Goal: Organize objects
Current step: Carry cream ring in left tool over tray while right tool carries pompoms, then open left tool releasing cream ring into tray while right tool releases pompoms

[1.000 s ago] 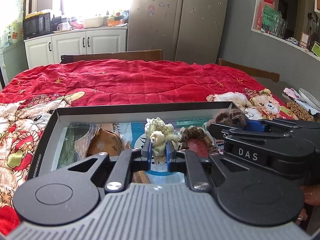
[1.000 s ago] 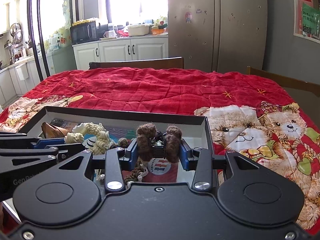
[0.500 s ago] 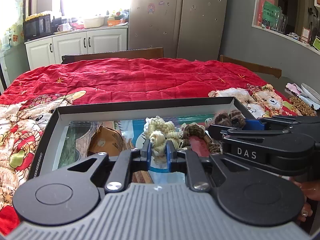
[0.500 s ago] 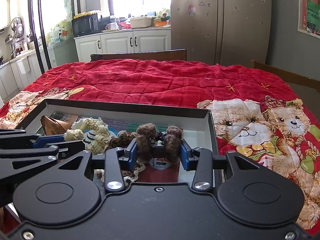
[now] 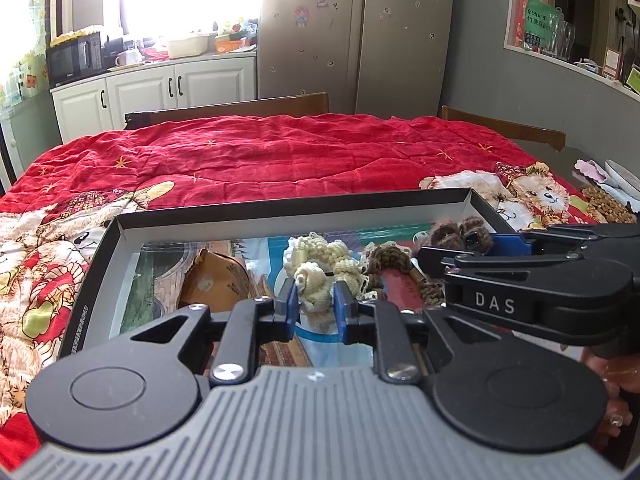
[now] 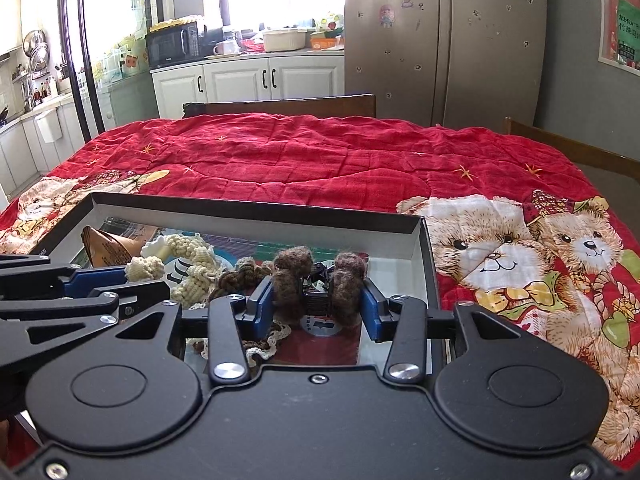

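A shallow black box (image 5: 280, 208) (image 6: 256, 210) lies on the red quilt. My left gripper (image 5: 316, 304) is shut on a cream knitted piece (image 5: 316, 284) over the box's middle. My right gripper (image 6: 318, 304) is shut on a fuzzy brown hair clip (image 6: 320, 276) over the box's right side; it also shows in the left wrist view (image 5: 460, 234). A brown knitted cord (image 5: 386, 260) and a tan folded paper packet (image 5: 216, 280) lie in the box.
The red quilt with teddy bear prints (image 6: 520, 248) covers the table. Wooden chair backs (image 5: 240, 106) stand at the far edge. Plates and snacks (image 5: 608, 196) sit off the right edge. Kitchen cabinets and a fridge stand behind.
Both grippers have lowered slightly toward the box, each still holding its item. The brown clip sits lower against the box's right side.
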